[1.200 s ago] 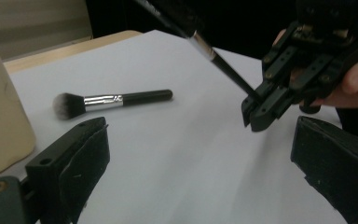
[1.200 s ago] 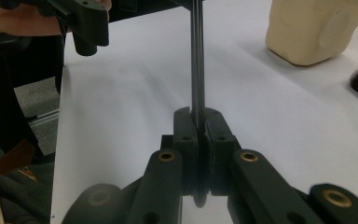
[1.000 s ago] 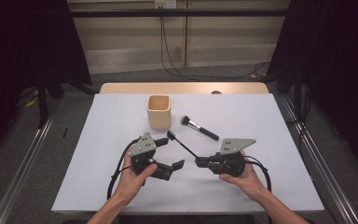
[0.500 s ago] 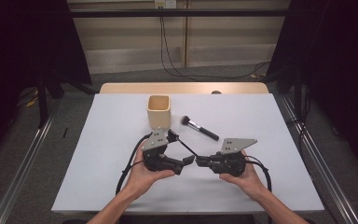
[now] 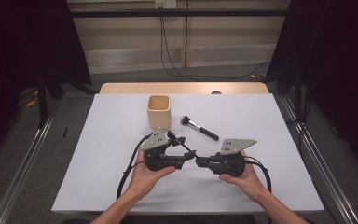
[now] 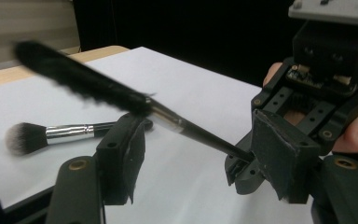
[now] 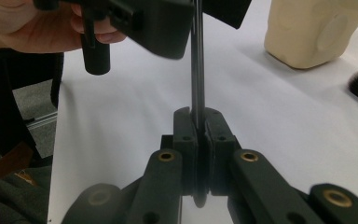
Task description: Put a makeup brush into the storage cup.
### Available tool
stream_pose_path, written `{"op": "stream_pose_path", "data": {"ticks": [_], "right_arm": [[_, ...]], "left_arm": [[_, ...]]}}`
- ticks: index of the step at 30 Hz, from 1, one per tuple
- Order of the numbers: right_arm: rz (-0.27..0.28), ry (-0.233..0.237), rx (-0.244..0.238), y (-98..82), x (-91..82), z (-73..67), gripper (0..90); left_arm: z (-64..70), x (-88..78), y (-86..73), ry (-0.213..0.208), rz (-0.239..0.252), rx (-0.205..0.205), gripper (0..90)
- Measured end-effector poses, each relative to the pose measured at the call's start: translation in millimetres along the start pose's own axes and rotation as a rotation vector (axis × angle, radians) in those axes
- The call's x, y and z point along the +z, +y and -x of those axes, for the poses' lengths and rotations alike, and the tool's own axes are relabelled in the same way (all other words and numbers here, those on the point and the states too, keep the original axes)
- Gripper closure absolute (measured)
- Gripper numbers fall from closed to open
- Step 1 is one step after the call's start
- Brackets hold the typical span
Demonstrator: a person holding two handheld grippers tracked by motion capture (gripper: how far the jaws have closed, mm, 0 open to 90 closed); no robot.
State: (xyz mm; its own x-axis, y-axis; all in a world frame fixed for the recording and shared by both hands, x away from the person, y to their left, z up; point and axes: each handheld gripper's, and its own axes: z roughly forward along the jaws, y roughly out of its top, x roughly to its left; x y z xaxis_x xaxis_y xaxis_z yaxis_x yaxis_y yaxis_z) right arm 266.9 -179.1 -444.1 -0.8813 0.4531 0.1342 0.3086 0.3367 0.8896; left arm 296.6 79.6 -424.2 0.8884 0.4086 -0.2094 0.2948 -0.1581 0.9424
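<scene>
While the right gripper [image 7: 199,126] clenched a black brush [image 6: 121,98] by its handle tip, the left gripper's [image 6: 205,154] jaws were closing around the handle, not yet pressing.

The dark brush [image 6: 81,81] looks blurry at the upper left. In the right gripper view, its thin handle runs off the top edge.

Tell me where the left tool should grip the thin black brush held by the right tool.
The brush handle between its metal collar and the right tool, jaws from either side: it is slim, rigid and free there. The left tool, jaws just closing, straddles it.
</scene>
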Motion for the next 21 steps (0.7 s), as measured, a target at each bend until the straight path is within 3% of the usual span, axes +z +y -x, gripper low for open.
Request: {"op": "stream_pose_path", "data": {"ticks": [4,7,11,15,21], "right_arm": [[0.002,-0.007,0.005,-1.0,0.3,1.1,85.7],[0.002,-0.006,0.004,-1.1,0.4,0.8,85.7],[-0.001,-0.004,0.004,-1.6,1.3,0.5,85.7],[0.008,-0.001,0.013,-2.2,1.3,0.3,85.7],[-0.001,0.004,0.011,-3.7,3.7,-0.9,85.6]], "left_arm": [[-4.6,-3.5,-0.3,-0.013,0.015,-0.047,47.2],[-4.7,-4.8,0.6,-0.026,0.029,-0.054,53.8],[-3.7,-4.9,1.2,-0.018,0.04,-0.042,55.7],[-4.8,-6.1,1.3,-0.01,0.051,-0.041,65.6],[-5.9,-7.1,1.6,-0.022,0.073,-0.067,71.7]]}}
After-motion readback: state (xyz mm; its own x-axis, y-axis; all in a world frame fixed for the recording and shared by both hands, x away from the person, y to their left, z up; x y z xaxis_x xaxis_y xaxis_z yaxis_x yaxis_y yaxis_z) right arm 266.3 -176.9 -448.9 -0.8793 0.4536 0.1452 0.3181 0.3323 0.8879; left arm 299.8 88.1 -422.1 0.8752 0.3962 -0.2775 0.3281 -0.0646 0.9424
